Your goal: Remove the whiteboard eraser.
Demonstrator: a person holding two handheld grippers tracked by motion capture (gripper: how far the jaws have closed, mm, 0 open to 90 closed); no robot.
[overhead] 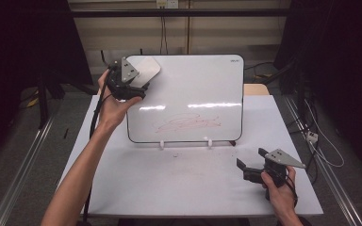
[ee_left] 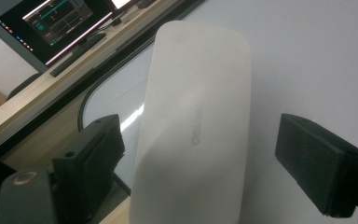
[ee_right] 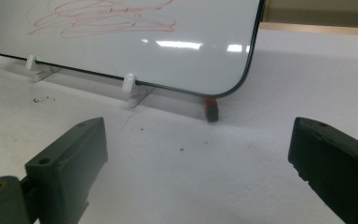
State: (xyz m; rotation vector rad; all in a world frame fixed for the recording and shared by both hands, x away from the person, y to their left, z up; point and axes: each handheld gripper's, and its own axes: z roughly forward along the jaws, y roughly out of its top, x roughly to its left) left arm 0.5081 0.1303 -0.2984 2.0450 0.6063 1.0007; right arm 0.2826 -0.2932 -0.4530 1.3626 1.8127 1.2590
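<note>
At upper left of the high view, the left gripper point(overhead: 131, 90) straddles a white eraser point(overhead: 145, 69) on the whiteboard point(overhead: 193, 89), jaws apart beside it, not pressing. Red scribble point(overhead: 188, 123) lies centre. Lower right, the right gripper point(overhead: 250, 165) gapes over the table point(overhead: 169, 183).

Pretty dim room, with black curtains point(overhead: 23, 42) hanging on both sides and a beige back wall point(overhead: 207, 33). The white rectangular table point(overhead: 169, 183) sits on grey floor point(overhead: 9, 155), and a lit computer monitor point(ee_left: 56, 25) stands on a wooden desk point(ee_left: 32, 105).
</note>
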